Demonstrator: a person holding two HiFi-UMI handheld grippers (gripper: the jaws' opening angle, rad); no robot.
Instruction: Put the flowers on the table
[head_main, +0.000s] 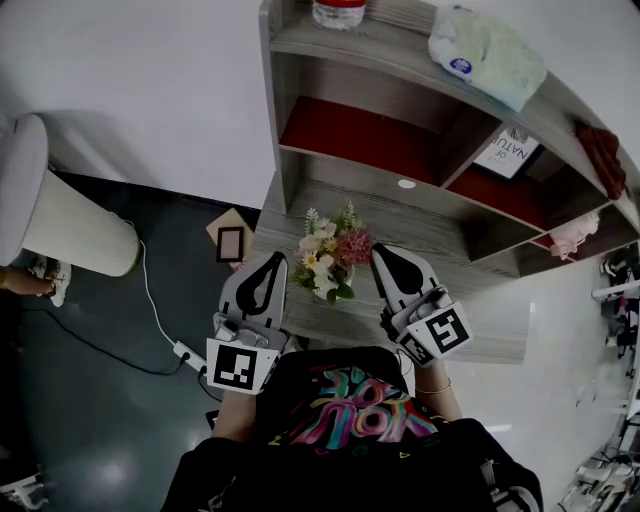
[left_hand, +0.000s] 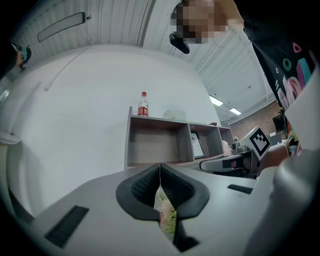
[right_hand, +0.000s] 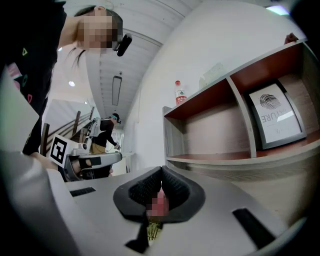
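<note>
Small flower bouquet (head_main: 330, 262) by the grey surface's (head_main: 470, 335) front edge — left tool (head_main: 271, 264) and right tool (head_main: 381, 254) flank it, each with jaws pressed together.

You stand over a grey wooden shelf unit (head_main: 420, 225) whose upper compartments are lined in red (head_main: 350, 140). It backs onto a plain white wall (head_main: 150, 70) that fills the upper left. At lower left the floor (head_main: 90, 400) is dark and glossy, with a white power strip (head_main: 187, 353) lying on it. Ceiling light panels (left_hand: 216, 101) glow at the right of the left gripper view.
</note>
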